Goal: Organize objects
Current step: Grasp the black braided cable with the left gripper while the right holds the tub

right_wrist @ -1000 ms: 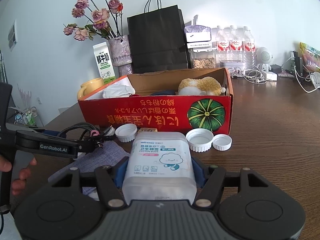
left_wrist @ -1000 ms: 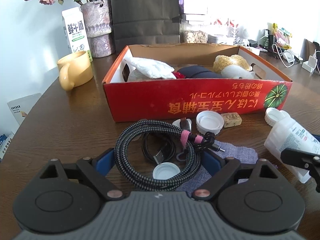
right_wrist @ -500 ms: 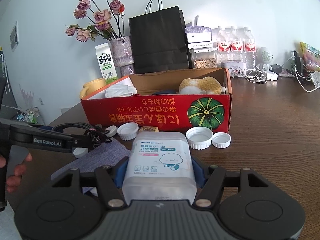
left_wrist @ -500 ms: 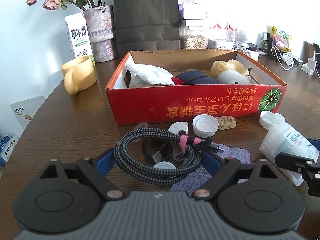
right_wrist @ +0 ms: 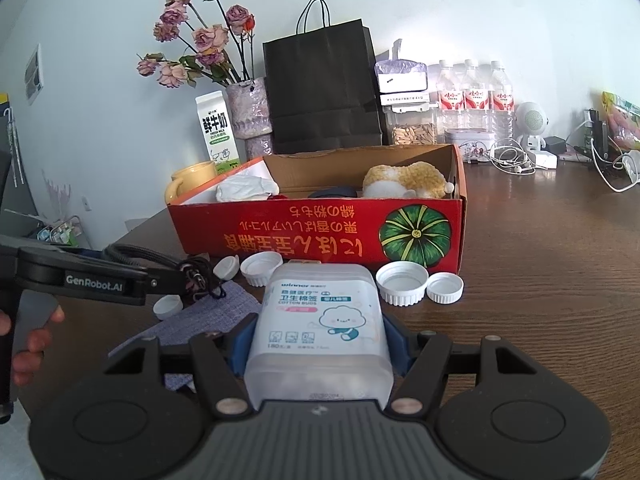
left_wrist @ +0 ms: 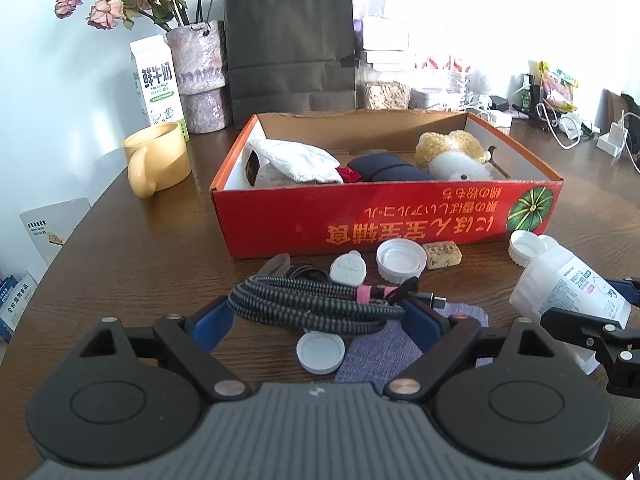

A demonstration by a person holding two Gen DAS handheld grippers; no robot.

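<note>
Left gripper (left_wrist: 318, 312): blue fingers (left_wrist: 210, 318) spread wide and pinching a coiled braided cable (left_wrist: 316, 302) by its outer edges, the coil lifted above the desk (left_wrist: 132, 264). A small white cap (left_wrist: 320, 352) and a grey cloth patch (left_wrist: 380, 350) lie under it on the desk.

Right gripper (right_wrist: 318, 338): fingers (right_wrist: 242, 344) clamped on the sides of a translucent cotton-bud box (right_wrist: 320, 320), label up.

Red cardboard box (left_wrist: 384, 216), at 12 o'clock from both grippers, is open-topped and holds a white pouch (left_wrist: 296, 160), a dark roll (left_wrist: 384, 168) and a plush toy (left_wrist: 452, 156). Along its near wall lie white lids (right_wrist: 402, 282), a small wooden block (left_wrist: 442, 254) and a white oval device (left_wrist: 348, 268).

Open desk surface: 9 o'clock of the box, toward the rounded desk edge, before a yellow mug (left_wrist: 158, 158); and 3 o'clock in the right wrist view.
</note>
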